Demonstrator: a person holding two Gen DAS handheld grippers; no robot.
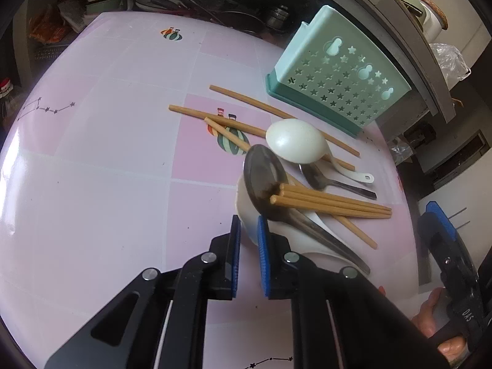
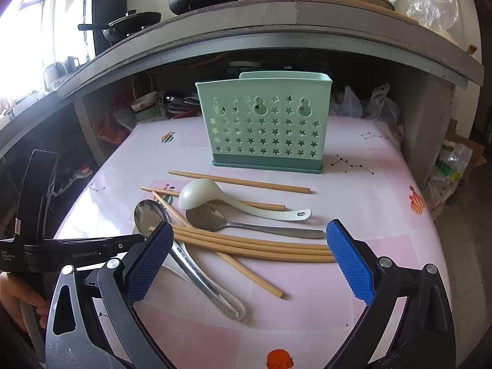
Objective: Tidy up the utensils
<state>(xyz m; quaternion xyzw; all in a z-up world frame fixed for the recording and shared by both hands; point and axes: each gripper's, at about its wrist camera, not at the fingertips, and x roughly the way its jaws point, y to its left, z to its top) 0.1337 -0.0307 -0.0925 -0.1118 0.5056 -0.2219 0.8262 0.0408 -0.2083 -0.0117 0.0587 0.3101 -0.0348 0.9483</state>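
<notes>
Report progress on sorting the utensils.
Done: nothing; the holder shows no utensils in it. In hand: the left gripper is closing on the rim of a white spoon under a metal spoon; the right gripper is open over the pile. Left: chopsticks and all spoons lie on the table.

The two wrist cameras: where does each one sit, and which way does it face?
Left wrist: sits on the left claw, looks steeply down at the utensil pile; the claw pinches the white spoon lying under the metal spoon; a hand shows at the right.
Right wrist: sits on the right claw, open, faces across the table to the green holder; the left claw and a hand show.
Shared: holder, chopsticks, spoons.
</notes>
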